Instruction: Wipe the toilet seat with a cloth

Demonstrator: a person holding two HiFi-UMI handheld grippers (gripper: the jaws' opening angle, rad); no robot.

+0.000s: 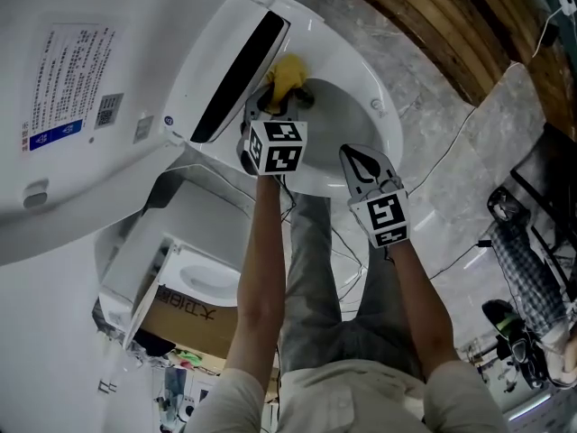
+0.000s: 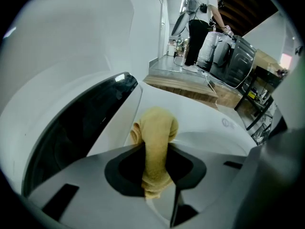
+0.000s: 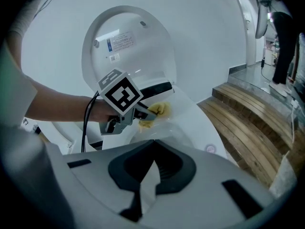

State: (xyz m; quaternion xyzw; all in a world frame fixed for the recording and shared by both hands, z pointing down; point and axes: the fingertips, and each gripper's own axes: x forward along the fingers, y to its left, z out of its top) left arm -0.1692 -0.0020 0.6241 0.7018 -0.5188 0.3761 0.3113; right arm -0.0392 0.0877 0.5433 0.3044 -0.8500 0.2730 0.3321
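The white toilet seat (image 1: 383, 120) lies down, with its lid (image 1: 81, 106) raised at the left. A yellow cloth (image 1: 287, 72) rests on the back of the seat beside the dark hinge strip (image 1: 239, 75). My left gripper (image 1: 279, 97) is shut on the cloth (image 2: 155, 142), which bulges out past the jaws onto the seat (image 2: 209, 111). My right gripper (image 1: 358, 158) hovers over the near rim of the seat, shut with nothing in it. In the right gripper view the left gripper (image 3: 143, 112) and the cloth (image 3: 158, 111) sit ahead of my right gripper (image 3: 151, 163), under the lid (image 3: 126, 42).
A wooden step (image 3: 248, 113) runs along the right of the toilet. Cables (image 1: 451, 152) trail over the grey floor. A second white fixture (image 1: 194, 278) and a cardboard box (image 1: 185, 318) stand at the lower left. A person (image 2: 198, 25) stands far off by some appliances.
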